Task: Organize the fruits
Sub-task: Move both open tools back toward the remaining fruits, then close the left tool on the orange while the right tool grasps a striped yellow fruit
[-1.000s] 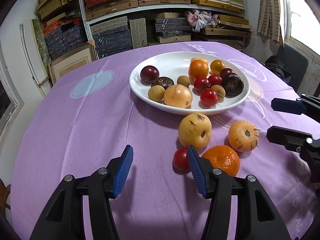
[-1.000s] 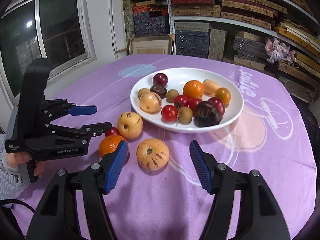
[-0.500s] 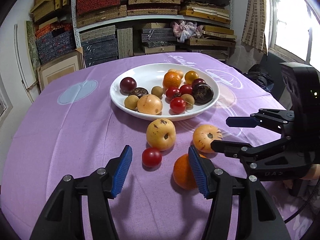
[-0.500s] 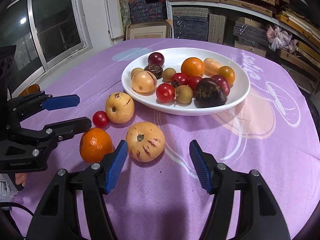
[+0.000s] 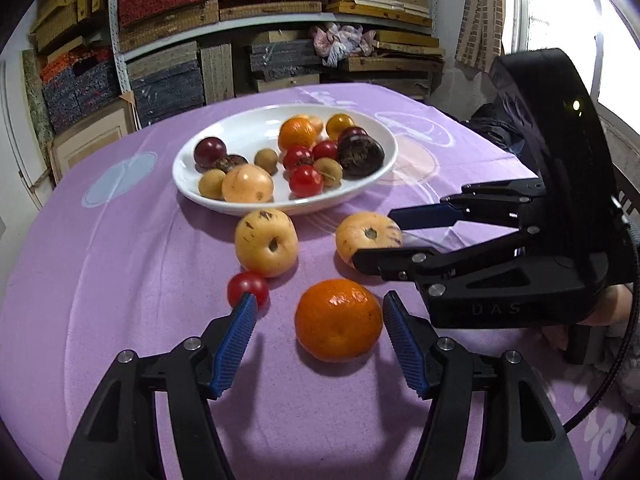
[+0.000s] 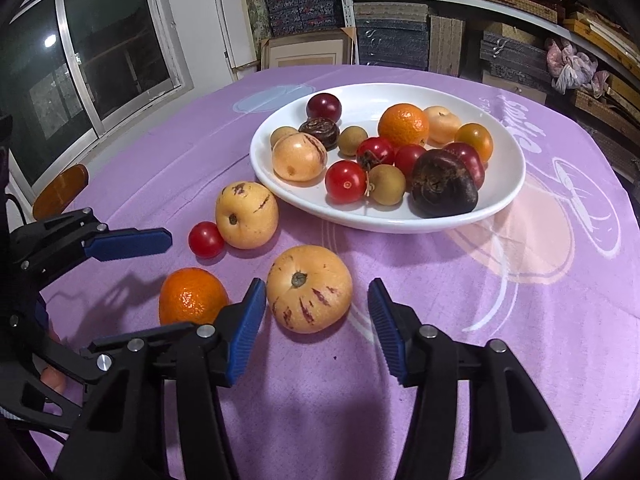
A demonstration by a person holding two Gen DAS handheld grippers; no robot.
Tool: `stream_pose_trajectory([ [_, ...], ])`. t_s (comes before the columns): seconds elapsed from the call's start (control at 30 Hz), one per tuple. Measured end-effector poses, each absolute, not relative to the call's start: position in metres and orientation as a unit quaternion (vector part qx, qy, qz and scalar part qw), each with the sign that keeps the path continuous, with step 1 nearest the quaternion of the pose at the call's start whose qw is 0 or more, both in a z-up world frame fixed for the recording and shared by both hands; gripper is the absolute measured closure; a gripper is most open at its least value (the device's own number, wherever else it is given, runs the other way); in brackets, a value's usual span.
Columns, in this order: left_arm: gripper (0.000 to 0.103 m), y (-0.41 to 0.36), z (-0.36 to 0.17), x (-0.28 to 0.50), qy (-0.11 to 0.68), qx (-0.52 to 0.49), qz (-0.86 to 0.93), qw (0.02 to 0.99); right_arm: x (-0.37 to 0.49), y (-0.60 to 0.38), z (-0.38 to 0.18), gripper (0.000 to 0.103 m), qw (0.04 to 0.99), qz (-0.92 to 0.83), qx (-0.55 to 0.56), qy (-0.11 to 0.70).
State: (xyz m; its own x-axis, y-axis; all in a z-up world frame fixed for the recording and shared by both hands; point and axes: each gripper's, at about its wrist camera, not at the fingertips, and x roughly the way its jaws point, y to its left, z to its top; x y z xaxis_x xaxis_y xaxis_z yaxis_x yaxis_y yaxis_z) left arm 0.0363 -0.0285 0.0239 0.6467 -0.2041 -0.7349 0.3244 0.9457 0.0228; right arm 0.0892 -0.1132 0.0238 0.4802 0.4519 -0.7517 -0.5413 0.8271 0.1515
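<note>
Tomato (image 5: pixel 247 289) first at our left, touching the pale apple-like fruit (image 5: pixel 266 245) behind it on the purple cloth (image 5: pixel 120 280). Next we find the orange (image 5: pixel 338 319) between the blue pads of our left gripper (image 5: pixel 320 334), whose jaws are opening; neither pad touches it. Further right, our right gripper (image 6: pixel 318 314) is closing around the striped melon (image 6: pixel 309 289), gaps on both sides, no pad pressing yet. Behind all four loose fruits we see the white plate (image 6: pixel 508 184), heaped with more fruit.
</note>
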Motion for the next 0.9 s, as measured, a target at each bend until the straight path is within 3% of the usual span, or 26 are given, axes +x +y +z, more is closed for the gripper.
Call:
stream_pose_trajectory([
  [0.3,0.038,-0.032,0.019,0.041,0.382,0.069,-0.137,0.911,0.093,-0.105,0.020,0.059,0.854,0.292,-0.062,0.426],
  [0.37,0.043,-0.030,0.019,0.043,0.383,0.063,-0.138,0.911,0.093,-0.106,0.019,0.059,0.854,0.291,-0.059,0.427],
  [0.43,0.056,-0.031,0.017,0.045,0.390,0.062,-0.148,0.907,0.092,-0.106,0.019,0.059,0.854,0.292,-0.059,0.427],
  [0.9,0.056,-0.009,0.045,0.040,0.355,0.034,-0.126,0.926,0.083,-0.134,0.041,0.060,0.871,0.284,-0.006,0.402],
])
